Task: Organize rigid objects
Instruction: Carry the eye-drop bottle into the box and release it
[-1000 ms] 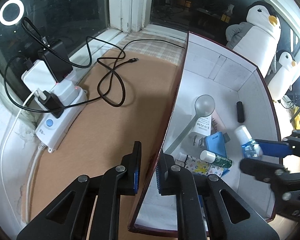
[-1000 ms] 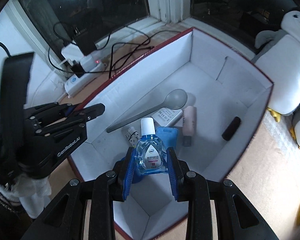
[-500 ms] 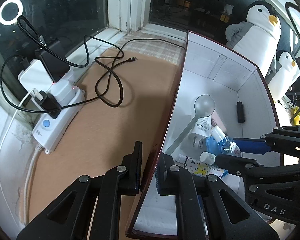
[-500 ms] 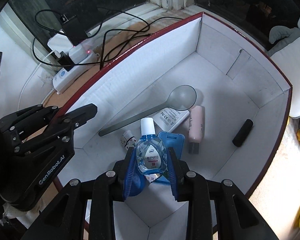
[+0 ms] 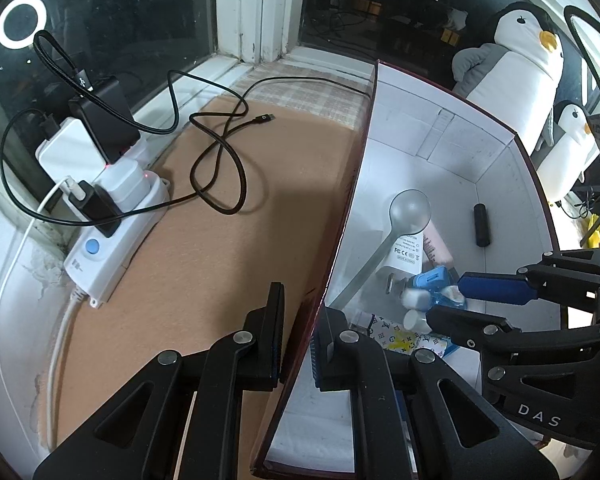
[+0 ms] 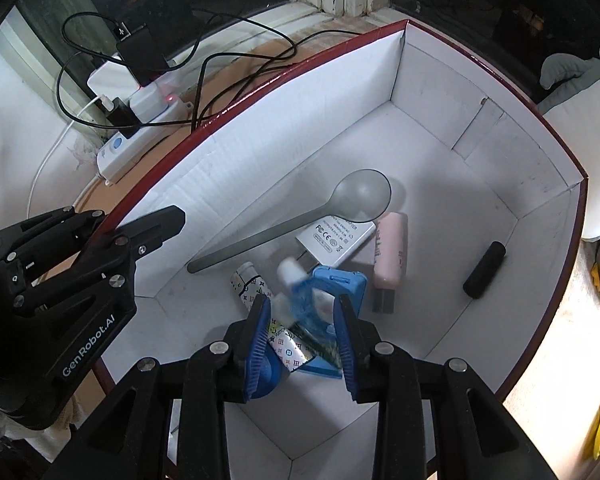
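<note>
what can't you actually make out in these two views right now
- Blue eye-drop bottle, right wrist view: motion-blurred between the right gripper pads, so its label and contact with them are unreadable.
- Patterned tube, left wrist view: partly hidden behind the right gripper's lower finger.
- Box near corner: covered by the left gripper.

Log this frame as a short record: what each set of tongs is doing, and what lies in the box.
Left tongs: shut on the side wall of the box
Right tongs: low inside the box, pointing down
Blue bottle: between the right pads, tilted and blurred; looks loose, not pinched
Also in box: spoon, white charger, pink tube, black cylinder
Outside box: power strip with cables
</note>
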Available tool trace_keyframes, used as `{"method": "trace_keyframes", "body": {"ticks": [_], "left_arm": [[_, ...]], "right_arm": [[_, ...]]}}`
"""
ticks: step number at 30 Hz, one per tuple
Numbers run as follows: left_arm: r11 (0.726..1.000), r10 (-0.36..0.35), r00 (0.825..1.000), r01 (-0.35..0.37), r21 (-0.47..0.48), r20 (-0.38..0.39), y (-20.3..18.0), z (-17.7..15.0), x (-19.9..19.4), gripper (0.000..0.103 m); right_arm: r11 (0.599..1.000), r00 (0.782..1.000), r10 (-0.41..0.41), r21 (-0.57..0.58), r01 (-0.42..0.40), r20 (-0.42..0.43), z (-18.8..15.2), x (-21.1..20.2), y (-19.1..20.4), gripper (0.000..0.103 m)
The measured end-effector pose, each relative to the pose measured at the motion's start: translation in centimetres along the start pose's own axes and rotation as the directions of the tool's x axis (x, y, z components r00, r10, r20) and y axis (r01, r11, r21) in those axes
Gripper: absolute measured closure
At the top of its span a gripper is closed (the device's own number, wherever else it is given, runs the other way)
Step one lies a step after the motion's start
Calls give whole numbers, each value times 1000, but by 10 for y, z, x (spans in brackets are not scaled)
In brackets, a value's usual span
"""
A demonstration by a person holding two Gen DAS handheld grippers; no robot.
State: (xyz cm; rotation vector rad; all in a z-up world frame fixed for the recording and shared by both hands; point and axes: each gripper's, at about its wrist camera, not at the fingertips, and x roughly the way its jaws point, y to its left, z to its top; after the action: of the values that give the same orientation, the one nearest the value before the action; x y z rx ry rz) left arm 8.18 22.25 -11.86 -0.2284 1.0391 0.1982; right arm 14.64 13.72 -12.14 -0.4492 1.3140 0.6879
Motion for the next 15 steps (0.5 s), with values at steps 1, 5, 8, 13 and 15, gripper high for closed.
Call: {"method": "trace_keyframes", "body": {"ticks": [1,5,8,13,15], "left_arm": [[1000,0,1000,0,0,0,0,0,0,93],[1000,0,1000,0,1,-1,0,0,0,93],[1000,1,1000,-1,1,0,1,-1,0,93],[1000,2,1000,-2,2,-2,2,-2,1,93],[1000,4,1000,-4,3,-4,2,-2,2,93]], "right_arm": [[1000,1000,0,-2,0,1,0,0,0,72],[1000,1000,-7,-7,7,11,-2,-3,1,66],[1000,1000,-4,2,4,22,-2,-7,0,66],[1000,998,10,19,-11,61,-5,-24,-4,66],[1000,997,15,23,-17,81,-9,-34,-6,66]]}}
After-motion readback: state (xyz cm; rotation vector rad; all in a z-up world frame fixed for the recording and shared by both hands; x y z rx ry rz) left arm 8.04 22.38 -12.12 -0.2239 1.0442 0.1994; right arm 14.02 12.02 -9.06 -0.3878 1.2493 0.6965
